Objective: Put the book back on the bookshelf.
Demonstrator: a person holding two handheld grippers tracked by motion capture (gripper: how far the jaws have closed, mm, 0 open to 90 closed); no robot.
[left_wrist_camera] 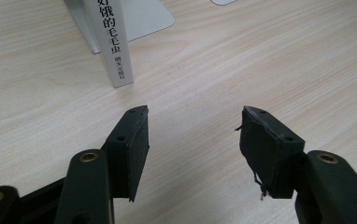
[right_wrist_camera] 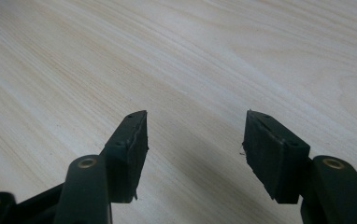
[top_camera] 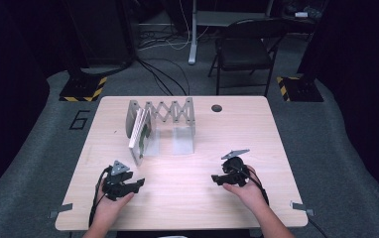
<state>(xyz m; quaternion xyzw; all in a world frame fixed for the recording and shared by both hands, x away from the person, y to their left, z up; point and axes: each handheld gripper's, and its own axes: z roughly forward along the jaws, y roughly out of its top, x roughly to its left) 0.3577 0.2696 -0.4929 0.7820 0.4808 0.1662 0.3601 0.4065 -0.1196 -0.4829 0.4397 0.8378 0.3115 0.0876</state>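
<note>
Table: bare wood up front
Book: already standing in rack
Left gripper: jaws apart, empty
Right gripper: same, nothing held
Left to do: looks like nothing

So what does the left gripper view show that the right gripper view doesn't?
Left gripper view: a white book with Chinese print on its spine, standing upright ahead of the left tool, against a pale metal bookend.

Right gripper view: bare wood table ahead of the right tool, with nothing standing on it.

Both: two black jaws standing apart with nothing between them, over the same light wood tabletop.
</note>
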